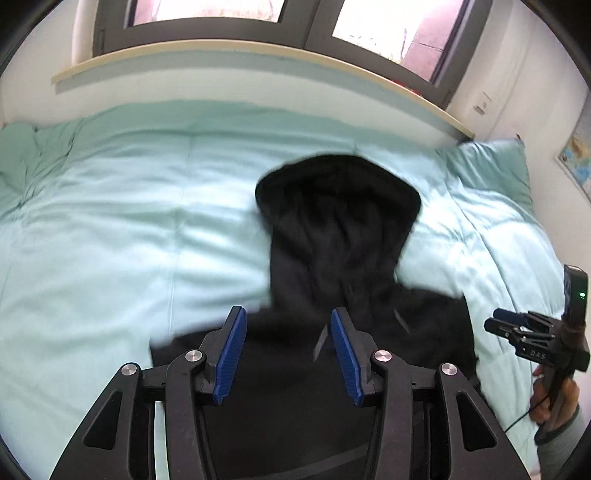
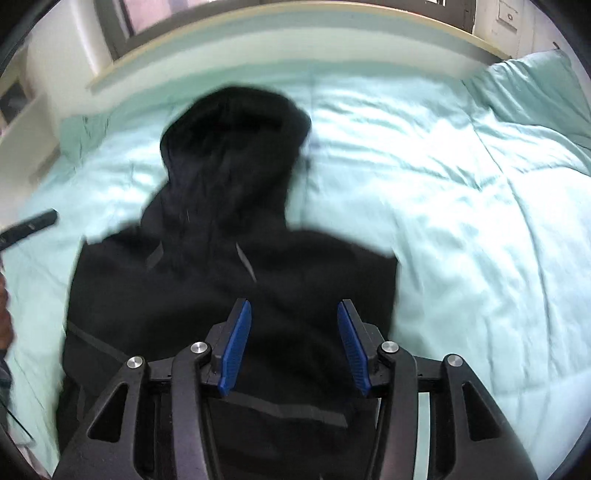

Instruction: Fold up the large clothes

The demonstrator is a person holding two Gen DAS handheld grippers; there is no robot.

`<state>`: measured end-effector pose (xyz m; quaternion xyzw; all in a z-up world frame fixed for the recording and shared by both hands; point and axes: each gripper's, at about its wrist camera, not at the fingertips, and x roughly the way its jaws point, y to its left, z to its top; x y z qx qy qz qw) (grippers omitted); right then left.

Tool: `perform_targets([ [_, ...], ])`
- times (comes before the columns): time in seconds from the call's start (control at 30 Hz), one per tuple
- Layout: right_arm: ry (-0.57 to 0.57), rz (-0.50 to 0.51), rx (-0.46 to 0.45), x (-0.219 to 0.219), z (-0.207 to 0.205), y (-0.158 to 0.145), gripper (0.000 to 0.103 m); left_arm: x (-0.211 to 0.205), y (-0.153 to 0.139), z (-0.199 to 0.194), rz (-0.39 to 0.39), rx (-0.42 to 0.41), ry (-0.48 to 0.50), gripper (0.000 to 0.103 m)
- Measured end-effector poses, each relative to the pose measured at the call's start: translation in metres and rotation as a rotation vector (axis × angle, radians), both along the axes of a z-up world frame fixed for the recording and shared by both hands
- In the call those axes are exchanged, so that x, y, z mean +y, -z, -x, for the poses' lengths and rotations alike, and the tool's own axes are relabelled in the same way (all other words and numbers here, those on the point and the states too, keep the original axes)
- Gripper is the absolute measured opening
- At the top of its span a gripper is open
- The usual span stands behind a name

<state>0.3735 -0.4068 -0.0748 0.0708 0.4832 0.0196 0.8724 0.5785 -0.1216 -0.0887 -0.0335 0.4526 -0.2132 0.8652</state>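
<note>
While spread flat over the pale green bed (image 1: 110, 221), black hoodie (image 1: 332, 236) at centre frame, hood toward the window (image 1: 207, 11). Left tool (image 1: 288, 354) low in frame, blue pads apart, gripping nothing. Right tool (image 2: 294, 347) likewise gaping, empty. Letters on its body at right edge too blurred to read.

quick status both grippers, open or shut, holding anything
Left gripper: open, holding nothing, above the black hooded sweatshirt on the pale green quilted bedspread.
Right gripper: open, holding nothing, over the same sweatshirt.
</note>
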Motion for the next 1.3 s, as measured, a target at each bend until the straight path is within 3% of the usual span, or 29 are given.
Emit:
perform_targets([
  [0.17, 0.048, -0.056, -0.040, -0.008, -0.080, -0.004, 0.053, -0.024, 0.008, -0.076, 0.035, 0.008, -0.034, 0.049],
  [0.3, 0.051, -0.027, -0.049, -0.003, -0.118, 0.001, 0.053, -0.046, 0.039, -0.140, -0.023, 0.045, -0.076, 0.049],
  [0.47, 0.116, -0.007, -0.060, -0.006, -0.153, 0.019, 0.058, -0.058, 0.080, -0.188, -0.044, 0.114, -0.126, 0.049],
  [0.57, 0.124, 0.002, -0.009, -0.001, -0.182, 0.041, 0.058, -0.065, 0.097, -0.204, -0.022, 0.137, -0.143, 0.049],
  [0.6, 0.123, 0.023, 0.020, -0.001, -0.189, 0.050, 0.050, -0.067, 0.101, -0.210, -0.033, 0.141, -0.154, 0.049],
  [0.63, 0.124, 0.051, 0.051, -0.002, -0.196, 0.058, 0.034, -0.068, 0.103, -0.215, -0.070, 0.134, -0.180, 0.025],
  [0.67, 0.134, 0.052, 0.062, -0.007, -0.196, 0.059, 0.007, -0.066, 0.101, -0.216, -0.075, 0.133, -0.194, 0.008],
  [0.7, 0.145, 0.007, 0.042, -0.016, -0.192, 0.054, 0.007, -0.053, 0.093, -0.214, 0.006, 0.139, -0.203, 0.008],
  [0.73, 0.153, -0.034, 0.006, -0.025, -0.182, 0.044, 0.007, -0.033, 0.079, -0.204, 0.136, 0.115, -0.214, 0.008],
  [0.8, 0.140, -0.059, -0.059, -0.033, -0.158, 0.026, 0.007, -0.006, 0.062, -0.185, 0.284, 0.097, -0.194, 0.010],
  [0.83, 0.124, -0.056, -0.068, -0.030, -0.151, 0.026, 0.007, 0.002, 0.059, -0.175, 0.315, 0.090, -0.186, 0.011],
  [0.93, 0.091, 0.013, -0.012, -0.015, -0.160, 0.053, 0.007, 0.000, 0.087, -0.172, 0.184, 0.136, -0.192, 0.012],
  [1.0, 0.085, -0.031, 0.126, -0.013, -0.182, 0.104, 0.006, -0.008, 0.141, -0.186, 0.044, 0.256, -0.207, 0.013],
  [1.03, 0.078, -0.069, 0.176, -0.014, -0.189, 0.125, 0.006, -0.010, 0.163, -0.189, 0.036, 0.302, -0.198, 0.015],
  [1.07, 0.076, -0.089, 0.192, -0.015, -0.193, 0.135, 0.006, -0.010, 0.176, -0.186, 0.071, 0.283, -0.187, 0.015],
  [1.17, 0.054, -0.079, 0.165, -0.015, -0.191, 0.125, 0.007, -0.005, 0.161, -0.179, 0.102, 0.240, -0.165, 0.019],
  [1.23, 0.028, -0.063, 0.134, -0.018, -0.181, 0.112, 0.017, -0.002, 0.145, -0.167, 0.077, 0.204, -0.131, 0.023],
  [1.3, 0.013, -0.055, 0.118, -0.022, -0.168, 0.101, 0.037, 0.003, 0.129, -0.148, 0.040, 0.167, -0.091, 0.027],
])
